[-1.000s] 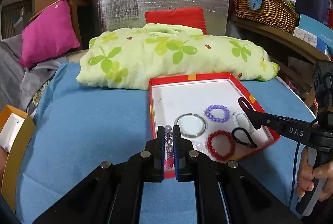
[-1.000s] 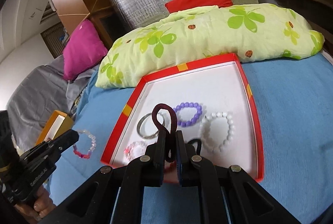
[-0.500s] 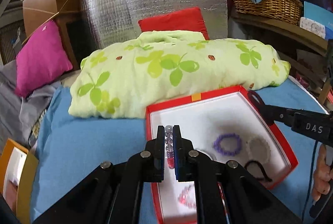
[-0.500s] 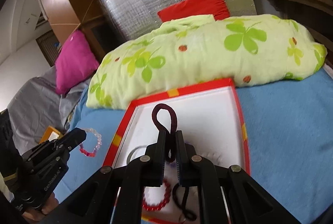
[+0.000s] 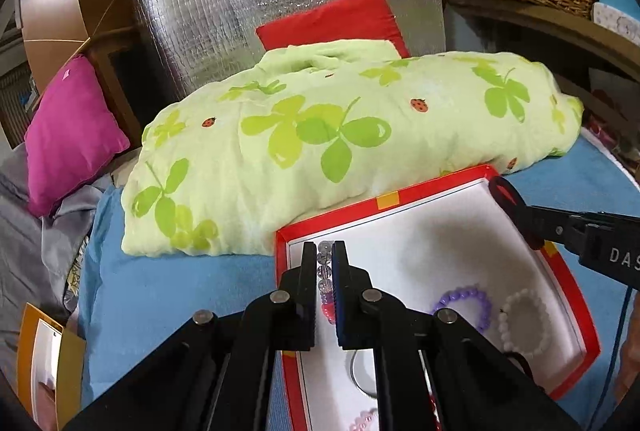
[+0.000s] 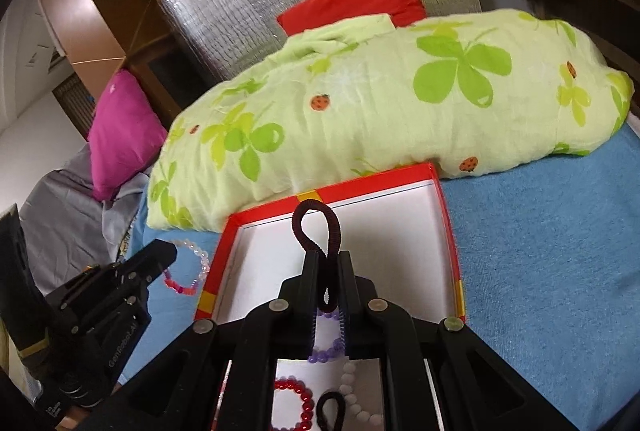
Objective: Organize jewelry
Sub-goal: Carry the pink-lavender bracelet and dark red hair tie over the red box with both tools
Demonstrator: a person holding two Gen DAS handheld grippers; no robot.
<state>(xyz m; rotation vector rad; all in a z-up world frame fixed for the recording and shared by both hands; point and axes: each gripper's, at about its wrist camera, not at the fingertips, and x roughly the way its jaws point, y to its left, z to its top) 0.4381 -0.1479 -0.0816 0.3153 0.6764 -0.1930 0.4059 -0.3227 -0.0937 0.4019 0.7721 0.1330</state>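
Jewelry sits mostly in red tray (image 5: 568,273) on blue sheet (image 5: 168,291). Left wrist view: left gripper (image 5: 325,263) clamped on clear-and-pink bead bracelet (image 5: 325,277), over tray's near-left corner; tray holds purple bracelet (image 5: 466,305), white bracelet (image 5: 524,323), silver bangle (image 5: 360,371); right gripper (image 5: 516,209) at tray's far right rim. Right wrist view: right gripper (image 6: 329,271) clamped on dark hair tie (image 6: 316,225) above tray (image 6: 450,231); inside, red bracelet (image 6: 294,405), purple beads (image 6: 326,355), white beads (image 6: 356,399), second black tie (image 6: 330,411). Left gripper (image 6: 160,259) holds its bracelet (image 6: 192,267) just beside tray's left rim. Green pillow (image 6: 380,103) behind.

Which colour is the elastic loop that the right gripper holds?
Dark maroon hair tie, clearest in the right wrist view.
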